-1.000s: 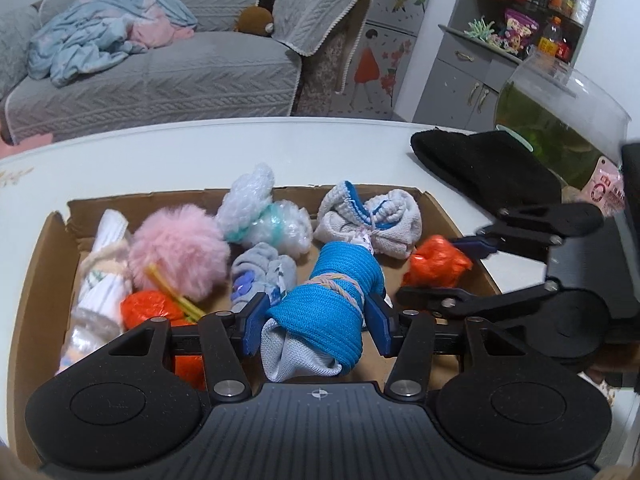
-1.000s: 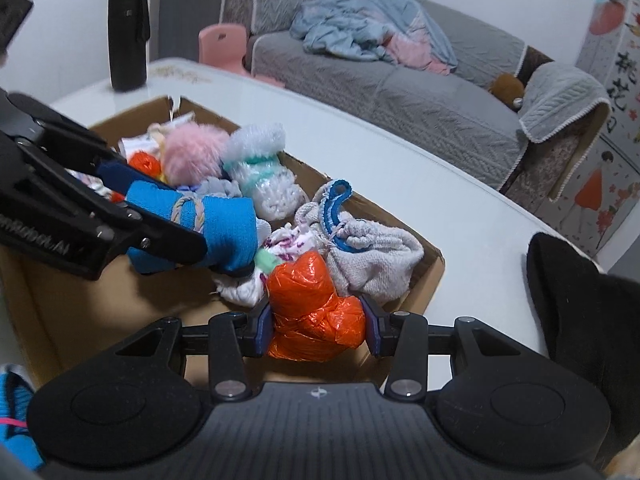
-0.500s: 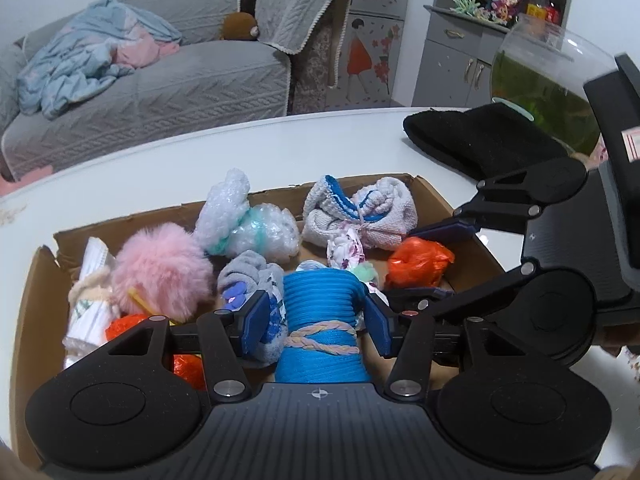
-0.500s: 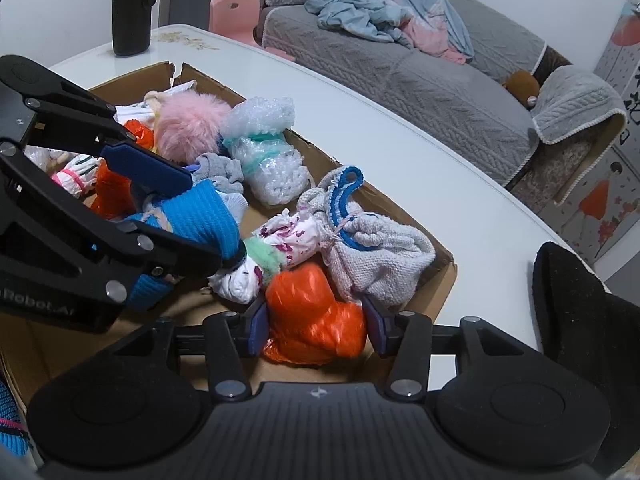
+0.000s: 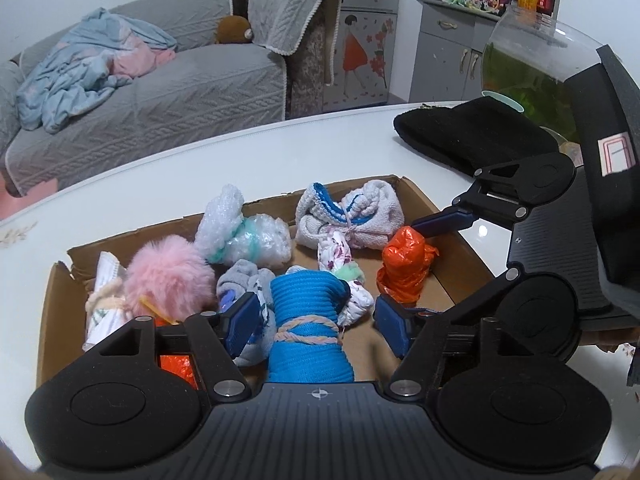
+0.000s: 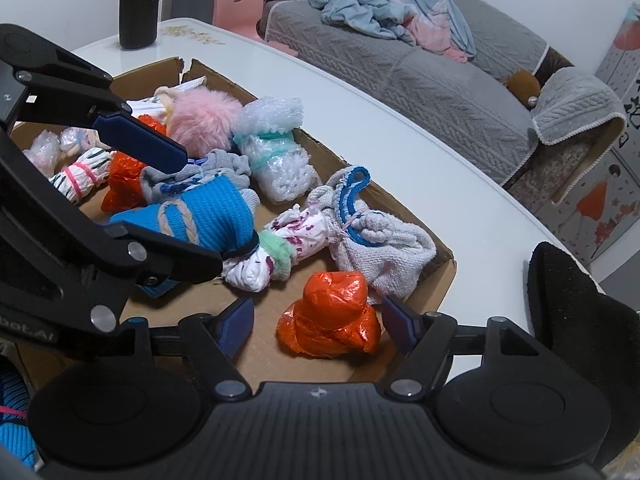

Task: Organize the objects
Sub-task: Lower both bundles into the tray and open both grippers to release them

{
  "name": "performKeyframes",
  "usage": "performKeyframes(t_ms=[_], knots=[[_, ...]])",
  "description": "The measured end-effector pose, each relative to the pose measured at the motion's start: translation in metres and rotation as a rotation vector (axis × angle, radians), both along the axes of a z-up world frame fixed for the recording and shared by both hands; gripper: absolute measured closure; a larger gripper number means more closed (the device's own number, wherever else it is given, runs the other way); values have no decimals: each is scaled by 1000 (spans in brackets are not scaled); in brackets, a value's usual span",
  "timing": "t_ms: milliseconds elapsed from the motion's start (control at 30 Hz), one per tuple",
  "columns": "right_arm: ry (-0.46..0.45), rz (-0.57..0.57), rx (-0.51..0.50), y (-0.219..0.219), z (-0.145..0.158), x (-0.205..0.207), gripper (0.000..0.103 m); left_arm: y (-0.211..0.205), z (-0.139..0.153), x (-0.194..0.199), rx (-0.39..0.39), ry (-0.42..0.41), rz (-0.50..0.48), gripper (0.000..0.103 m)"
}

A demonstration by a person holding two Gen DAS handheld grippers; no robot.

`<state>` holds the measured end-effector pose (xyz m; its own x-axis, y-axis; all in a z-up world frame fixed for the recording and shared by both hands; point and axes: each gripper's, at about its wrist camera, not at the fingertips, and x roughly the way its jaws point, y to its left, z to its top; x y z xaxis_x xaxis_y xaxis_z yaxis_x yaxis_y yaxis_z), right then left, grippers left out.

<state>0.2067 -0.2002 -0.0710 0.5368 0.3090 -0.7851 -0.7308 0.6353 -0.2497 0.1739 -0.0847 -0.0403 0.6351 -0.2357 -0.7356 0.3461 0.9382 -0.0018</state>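
Now both jaws just opened — blue roll (image 5: 310, 332), orange bundle (image 6: 332, 316) lie between, untouched.

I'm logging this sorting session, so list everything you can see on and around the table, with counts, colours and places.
cardboard box: one, brown, on the white table.
blue bundle: one, tied with cord, in the box between the left gripper's pads.
orange bag: one between the right gripper's pads; another orange one further left.
pink pompom: one, box's far side.
bubble wrap bundle: one, clear with teal band.
grey towel bundle: one, blue trim, box corner.
black cloth: one, on the table outside the box.
fishbowl: one, glass, behind the cloth.
sofa: one, grey, background.
left gripper: open.
right gripper: open.
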Motion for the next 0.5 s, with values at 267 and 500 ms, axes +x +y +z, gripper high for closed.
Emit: performKeyframes(t_ms=[267,500], knots=[[1,-6,-12,1,5,-5,29,-2,8,-8,23,-1,-1,30],[7,-25,-1,-2,11,-13,21,2,14,-16,20,11,11,26]])
